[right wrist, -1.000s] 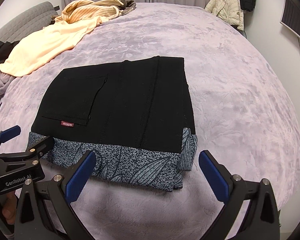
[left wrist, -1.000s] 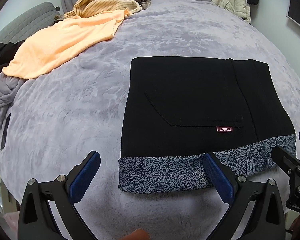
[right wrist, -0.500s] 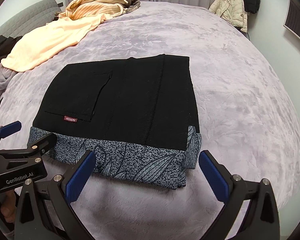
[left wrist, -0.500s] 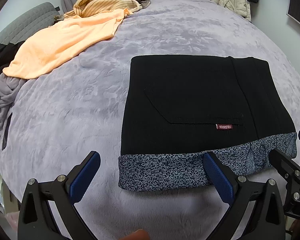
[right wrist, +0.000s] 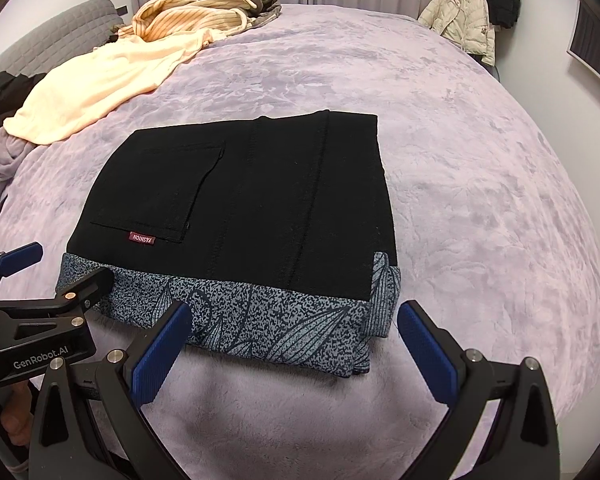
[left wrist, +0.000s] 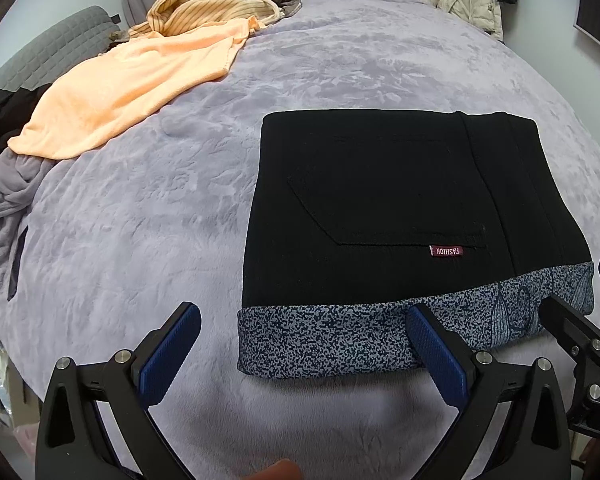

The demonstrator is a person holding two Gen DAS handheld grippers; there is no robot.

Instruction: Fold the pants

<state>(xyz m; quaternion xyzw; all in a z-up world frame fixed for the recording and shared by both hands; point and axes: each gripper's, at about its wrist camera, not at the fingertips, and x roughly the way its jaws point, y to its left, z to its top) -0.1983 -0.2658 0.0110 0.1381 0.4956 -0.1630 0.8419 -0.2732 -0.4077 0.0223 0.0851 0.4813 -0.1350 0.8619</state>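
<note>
- The pants (left wrist: 400, 208) lie folded into a flat black rectangle on the bed (left wrist: 140, 240), straight ahead of both grippers.
- A patterned blue-grey band (left wrist: 332, 336) runs along the pants' near edge, closest to the grippers.
- A small red label (left wrist: 446, 251) sits on the black cloth at the pocket edge, just beyond the band.
- The left gripper (left wrist: 304, 350) is released, its blue pads spread wide with nothing between them.
- In the left wrist view its right pad (left wrist: 436, 352) stands in front of the band; whether it touches the cloth cannot be told. Its left pad (left wrist: 172, 350) is over bare bed, off the pants' left edge.
- The right gripper (right wrist: 290, 344) is also released, jaws wide and empty.
- In the right wrist view its left pad (right wrist: 160, 352) overlaps the band; its right pad (right wrist: 426, 350) is over bare bed, just past the pants' near right corner.
- The left gripper shows at the left edge of the right wrist view, beside the band's left end.
- An orange garment (left wrist: 132, 88) lies far ahead and to the left of the grippers, well apart from the pants.
- A striped garment (left wrist: 212, 8) lies beyond the orange one, touching it.
- A grey garment (left wrist: 8, 196) is bunched at the bed's left edge, partly under the orange one.
- A pale jacket (right wrist: 464, 20) hangs far ahead to the right, beyond the bed.
</note>
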